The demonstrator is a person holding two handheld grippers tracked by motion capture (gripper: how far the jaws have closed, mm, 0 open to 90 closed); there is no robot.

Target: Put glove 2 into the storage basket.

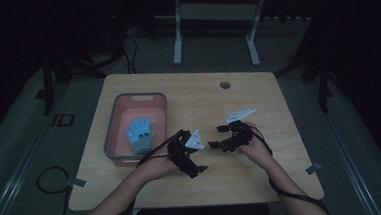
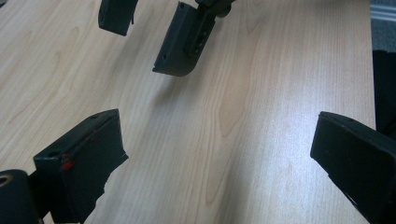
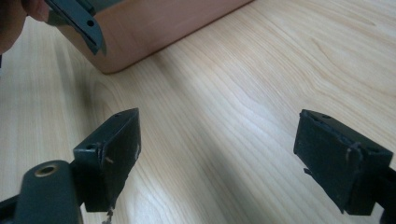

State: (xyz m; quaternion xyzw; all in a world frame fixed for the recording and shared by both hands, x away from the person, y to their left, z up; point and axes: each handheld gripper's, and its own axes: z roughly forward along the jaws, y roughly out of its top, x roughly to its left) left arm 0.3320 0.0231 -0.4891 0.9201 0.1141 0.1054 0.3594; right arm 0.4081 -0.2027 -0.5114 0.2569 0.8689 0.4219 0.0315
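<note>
1. the high view is dim: the floor and the far end of the room sink into dark, and the frame of a stand point(image 1: 213, 16) beyond the table is only half made out.
2. the person's forearms are cut off by the bottom edge of the high view, and cables trail off from both grippers.
3. in the right gripper view the tray is cut off at the top edge, so only a stretch of its pink outer wall and grey rim shows; a bit of a hand sits in the top left corner.
4. no writing or label can be read anywhere.
5. the left gripper point(image 2: 215, 144) has its jaws wide apart with nothing between them, just bare wood of the table point(image 2: 261, 70).
6. the right gripper point(image 3: 217, 154) is likewise spread wide and empty; its jaw tips also show at the top of the left gripper view.
7. in the high view the two grippers face each other near the front middle of the table, close but apart.
8. a blue glove point(image 1: 140, 134) lies inside the grey-rimmed pink tray point(image 1: 110, 127) on the table's left half, just left of the left gripper and not touched by either one.
</note>
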